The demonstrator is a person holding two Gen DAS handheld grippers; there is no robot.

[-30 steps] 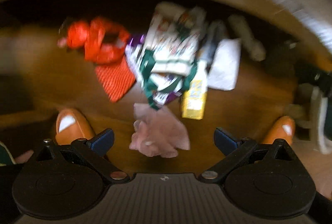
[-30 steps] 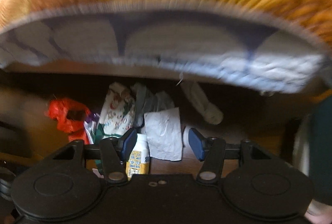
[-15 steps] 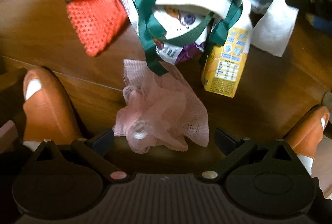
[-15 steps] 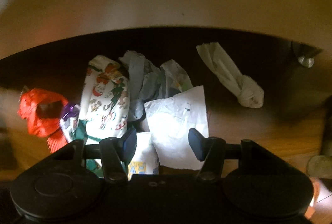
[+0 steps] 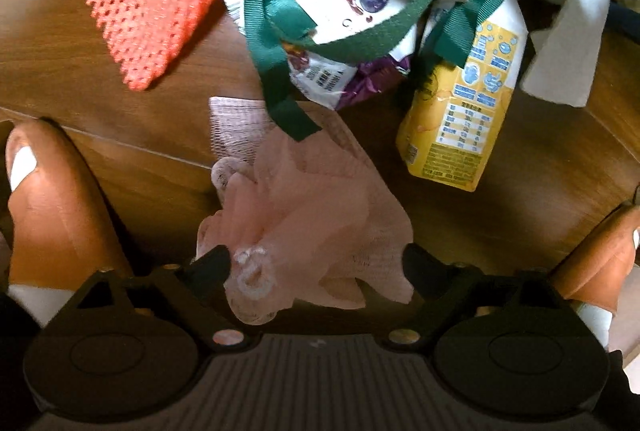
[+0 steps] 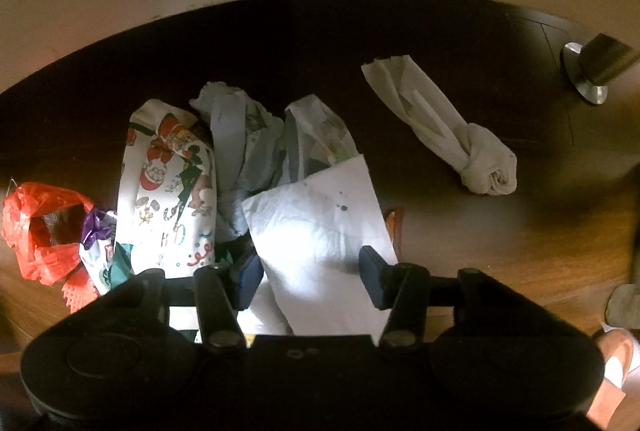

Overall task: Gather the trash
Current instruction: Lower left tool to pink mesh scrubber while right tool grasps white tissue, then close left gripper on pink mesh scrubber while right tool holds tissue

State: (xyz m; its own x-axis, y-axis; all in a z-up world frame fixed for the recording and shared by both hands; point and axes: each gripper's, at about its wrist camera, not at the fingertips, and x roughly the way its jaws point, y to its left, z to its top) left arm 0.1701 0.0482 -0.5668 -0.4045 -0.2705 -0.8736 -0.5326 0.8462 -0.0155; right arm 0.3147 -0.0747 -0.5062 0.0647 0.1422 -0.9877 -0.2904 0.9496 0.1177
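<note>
While its 2 fingers stand wide apart, the left gripper point(image 5: 316, 267) frames a pink mesh puff point(image 5: 304, 219) lying on the wooden floor point(image 5: 120, 135), gripping nothing. The right gripper point(image 6: 310, 275), also spread and empty, straddles a white napkin point(image 6: 320, 231) beside the trash pile.

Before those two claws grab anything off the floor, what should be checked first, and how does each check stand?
1. Left gripper open: ok.
2. Pink mesh puff between its fingers: ok.
3. Green ribbon off the puff: not ok, its end lies on the puff.
4. Right gripper open: ok.
5. White napkin between its fingers: ok.
6. Napkin free of what lies under it: cannot tell.
</note>
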